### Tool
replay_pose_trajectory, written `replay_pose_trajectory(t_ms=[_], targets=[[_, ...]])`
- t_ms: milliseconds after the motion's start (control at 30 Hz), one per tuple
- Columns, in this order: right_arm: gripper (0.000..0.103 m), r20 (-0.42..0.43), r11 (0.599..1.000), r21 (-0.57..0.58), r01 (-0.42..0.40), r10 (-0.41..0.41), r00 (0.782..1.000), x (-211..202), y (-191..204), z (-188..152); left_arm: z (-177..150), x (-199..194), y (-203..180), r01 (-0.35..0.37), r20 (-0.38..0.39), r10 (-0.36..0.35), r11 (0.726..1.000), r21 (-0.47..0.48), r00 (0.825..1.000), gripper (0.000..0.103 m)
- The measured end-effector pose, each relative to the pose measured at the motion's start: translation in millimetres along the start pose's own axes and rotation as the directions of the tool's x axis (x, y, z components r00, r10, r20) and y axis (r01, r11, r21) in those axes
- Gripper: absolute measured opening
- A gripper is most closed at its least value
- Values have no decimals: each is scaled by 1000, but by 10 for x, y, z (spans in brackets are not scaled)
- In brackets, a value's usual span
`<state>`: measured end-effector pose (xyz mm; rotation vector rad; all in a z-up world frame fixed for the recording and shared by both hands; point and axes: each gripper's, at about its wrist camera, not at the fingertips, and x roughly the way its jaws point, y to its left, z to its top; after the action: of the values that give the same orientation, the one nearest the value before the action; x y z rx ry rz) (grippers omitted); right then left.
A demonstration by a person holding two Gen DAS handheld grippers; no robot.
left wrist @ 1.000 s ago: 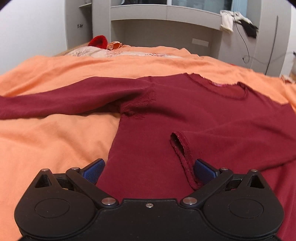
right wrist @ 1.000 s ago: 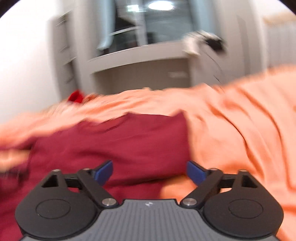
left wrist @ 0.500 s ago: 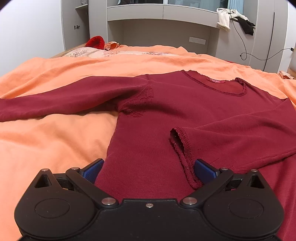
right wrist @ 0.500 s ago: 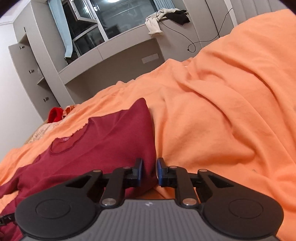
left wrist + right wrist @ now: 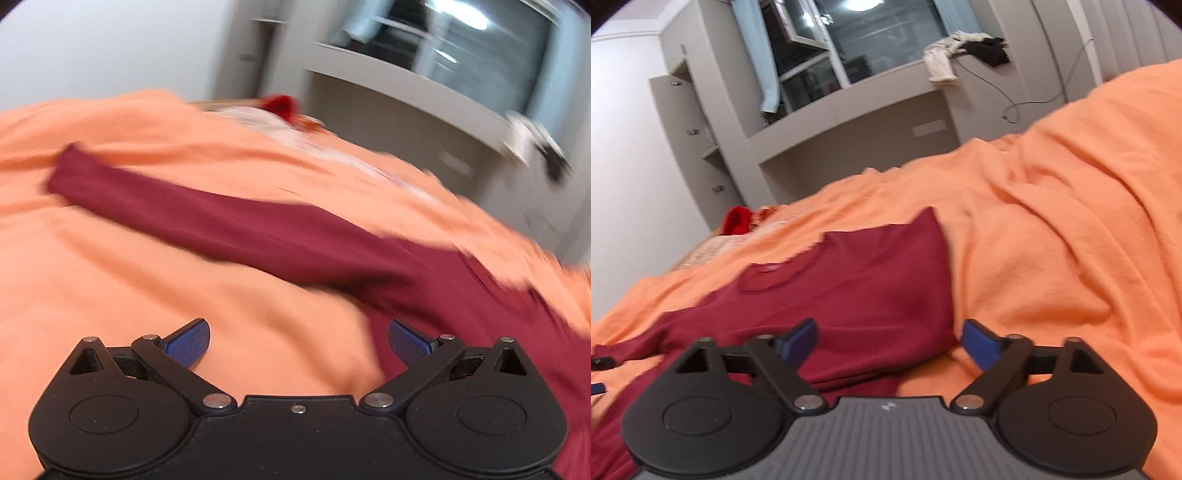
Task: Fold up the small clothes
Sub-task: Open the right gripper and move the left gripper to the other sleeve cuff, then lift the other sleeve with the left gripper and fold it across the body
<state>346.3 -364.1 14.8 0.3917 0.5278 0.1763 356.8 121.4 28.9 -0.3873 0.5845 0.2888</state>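
A dark red long-sleeved top (image 5: 857, 280) lies flat on the orange bedspread (image 5: 1052, 236), its right side folded over the body. Its long left sleeve (image 5: 207, 218) stretches out to the left in the blurred left wrist view. My left gripper (image 5: 297, 341) is open and empty, low over the bedspread just left of the top's side edge. My right gripper (image 5: 886, 338) is open and empty, over the folded right edge of the top. The tip of the left gripper (image 5: 598, 373) shows at the far left of the right wrist view.
A grey headboard shelf unit (image 5: 849, 122) stands behind the bed, with clothes (image 5: 964, 48) piled on its ledge and a cable (image 5: 1034, 99) hanging down. A red item (image 5: 737, 219) and a pale pillow lie at the bed's head. The bedspread is rumpled on the right.
My right gripper was shut at the top's right edge and has opened and let go. My left gripper has swung left, from over the top's body to its left side.
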Motion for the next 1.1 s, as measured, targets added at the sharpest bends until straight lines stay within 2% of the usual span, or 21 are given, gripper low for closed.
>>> replay_pose_trajectory(t_ms=[67, 200, 333, 433, 533, 600, 700, 767, 833, 867, 900, 933, 967, 1000, 1033, 1100], targets=[[103, 3, 999, -6, -53, 53, 999, -75, 98, -20, 96, 17, 286, -36, 26, 39, 996, -84, 999, 102], [103, -10, 987, -77, -144, 144, 990, -135, 325, -54, 172, 77, 764, -73, 79, 89, 981, -182, 993, 102], [103, -25, 975, -102, -195, 194, 981, -152, 469, -107, 239, 174, 1119, -6, 113, 38, 962, -271, 993, 102], [103, -44, 970, -107, -219, 215, 976, -131, 517, -150, 367, 312, 1314, 3, 139, 41, 954, -300, 989, 102], [103, -56, 967, -127, -221, 215, 975, -107, 542, -217, 483, 469, 1498, -21, 140, 76, 932, -362, 987, 102], [103, -71, 964, -134, -232, 224, 972, -84, 547, -267, 562, 543, 1549, -49, 146, 110, 927, -371, 983, 102], [103, -97, 962, -127, -243, 232, 968, -43, 539, -335, 662, 642, 1617, -103, 164, 180, 914, -391, 970, 102], [103, -107, 961, -123, -249, 237, 966, -27, 525, -360, 702, 700, 1659, -137, 182, 231, 898, -418, 956, 97], [103, -115, 959, -114, -259, 247, 962, -20, 497, -379, 723, 728, 1723, -170, 196, 284, 875, -453, 938, 84], [103, -120, 960, -105, -261, 248, 961, -11, 483, -385, 744, 747, 1733, -178, 202, 303, 863, -472, 931, 80], [103, -124, 961, -95, -261, 249, 960, -3, 466, -390, 754, 752, 1763, -182, 209, 318, 852, -490, 925, 72], [103, -129, 962, -82, -261, 250, 960, 4, 446, -394, 762, 747, 1782, -189, 215, 336, 841, -508, 917, 57], [103, -133, 962, -71, -262, 251, 959, 11, 424, -399, 767, 743, 1804, -196, 218, 352, 830, -522, 910, 47], [103, -135, 963, -57, -263, 253, 958, 16, 404, -404, 785, 759, 1832, -205, 212, 365, 820, -535, 906, 33], [103, -137, 964, -44, -264, 256, 957, 16, 383, -407, 794, 767, 1868, -209, 207, 374, 809, -549, 904, 23], [103, -132, 964, -27, -265, 259, 957, 10, 356, -416, 820, 767, 1900, -195, 213, 365, 808, -555, 906, 12]])
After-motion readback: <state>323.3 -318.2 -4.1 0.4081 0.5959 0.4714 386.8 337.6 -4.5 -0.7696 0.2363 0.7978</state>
